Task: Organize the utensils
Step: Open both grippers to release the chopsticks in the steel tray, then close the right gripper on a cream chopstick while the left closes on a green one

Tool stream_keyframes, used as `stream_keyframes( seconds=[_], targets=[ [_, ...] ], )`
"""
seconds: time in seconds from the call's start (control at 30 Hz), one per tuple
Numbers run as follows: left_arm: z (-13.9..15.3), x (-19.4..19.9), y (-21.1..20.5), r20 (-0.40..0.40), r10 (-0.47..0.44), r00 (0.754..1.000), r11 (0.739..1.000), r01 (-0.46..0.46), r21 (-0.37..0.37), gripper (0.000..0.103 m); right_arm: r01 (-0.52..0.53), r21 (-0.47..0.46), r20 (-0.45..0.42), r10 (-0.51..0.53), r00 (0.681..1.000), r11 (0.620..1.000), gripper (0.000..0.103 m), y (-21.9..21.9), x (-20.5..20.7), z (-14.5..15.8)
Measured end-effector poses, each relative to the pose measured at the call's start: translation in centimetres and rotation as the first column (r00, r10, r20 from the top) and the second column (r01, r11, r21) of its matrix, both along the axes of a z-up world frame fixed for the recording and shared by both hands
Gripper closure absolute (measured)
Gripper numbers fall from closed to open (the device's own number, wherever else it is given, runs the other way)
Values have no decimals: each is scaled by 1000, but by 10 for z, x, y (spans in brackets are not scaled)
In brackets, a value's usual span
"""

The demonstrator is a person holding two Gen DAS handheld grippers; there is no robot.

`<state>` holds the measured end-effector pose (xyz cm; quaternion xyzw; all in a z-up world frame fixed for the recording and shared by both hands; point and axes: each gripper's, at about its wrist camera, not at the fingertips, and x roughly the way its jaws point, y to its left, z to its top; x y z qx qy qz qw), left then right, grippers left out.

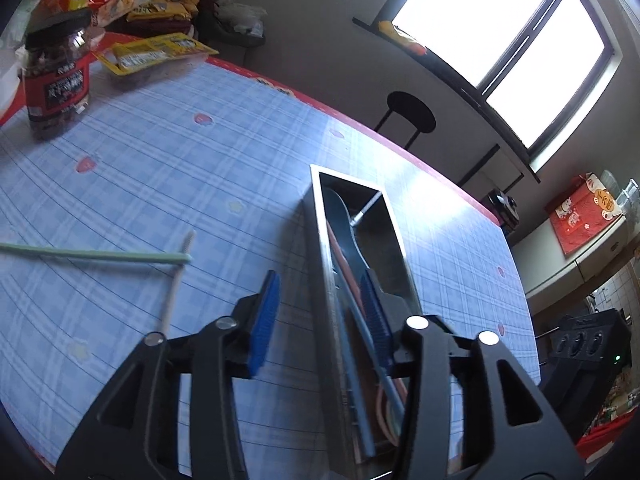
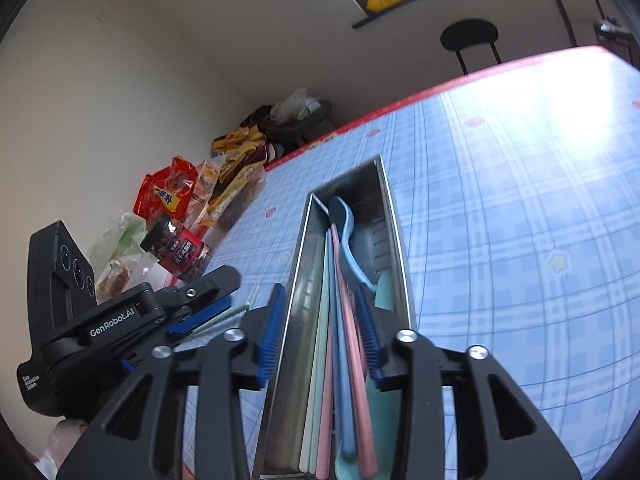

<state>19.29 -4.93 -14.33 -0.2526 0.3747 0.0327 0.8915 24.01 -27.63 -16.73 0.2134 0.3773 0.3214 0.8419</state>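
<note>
Utensils (image 2: 344,340) in pastel blue, pink and green lie lengthwise in a narrow steel tray (image 2: 394,240) on the blue plaid tabletop (image 2: 520,200). A blue spoon (image 2: 346,224) lies among them with its bowl toward the tray's far end.

Seen from the right wrist, the right gripper (image 2: 322,332) has its jaws apart, astride the tray's left wall: the left pad is outside the tray, the right pad inside among the handles. Nothing is pinched between the pads.

Seen from the left wrist, the left gripper (image 1: 320,316) also has its jaws apart and holds nothing. Its left pad is over bare cloth and its right pad is over the tray (image 1: 316,264), above the sticks inside.

Two utensils lie loose on the cloth, left of the tray: a green stick (image 1: 100,255) and a pale stick (image 1: 176,280), meeting at one end at an angle. In the right wrist view their tips show just beyond the left gripper (image 2: 204,312), which sits beside the tray's left wall.

At the far left of the tabletop stand a red-labelled jar (image 1: 56,80) and a pile of snack packets (image 1: 152,54). A black stool (image 1: 410,114) stands beyond the edge, under the window (image 1: 504,36).
</note>
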Motion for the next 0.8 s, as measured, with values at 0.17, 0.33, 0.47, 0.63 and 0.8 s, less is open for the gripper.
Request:
stream_keyframes(
  seconds=[0.17,0.33,0.47,0.63,0.8],
  targets=[
    [18,-23,35,70,-3,998,995,-4,97,43,49,-66,108,-41,993,997,44,4,-11,14],
    [37,-53,78,125,-57,990,965,23,260,43,38,-122,221,-10,975,992,45,19,-27,27],
    [42,-70,108,117,-138,983,927,87,365,42,29,-182,283,24,959,983,45,44,-49,37],
    [31,-77,137,45,-266,963,869,220,442,31,-18,-234,283,85,955,972,43,82,-78,39],
    [9,-76,139,-39,-378,925,782,342,521,24,-93,-281,177,147,973,955,34,131,-91,24]
  ],
)
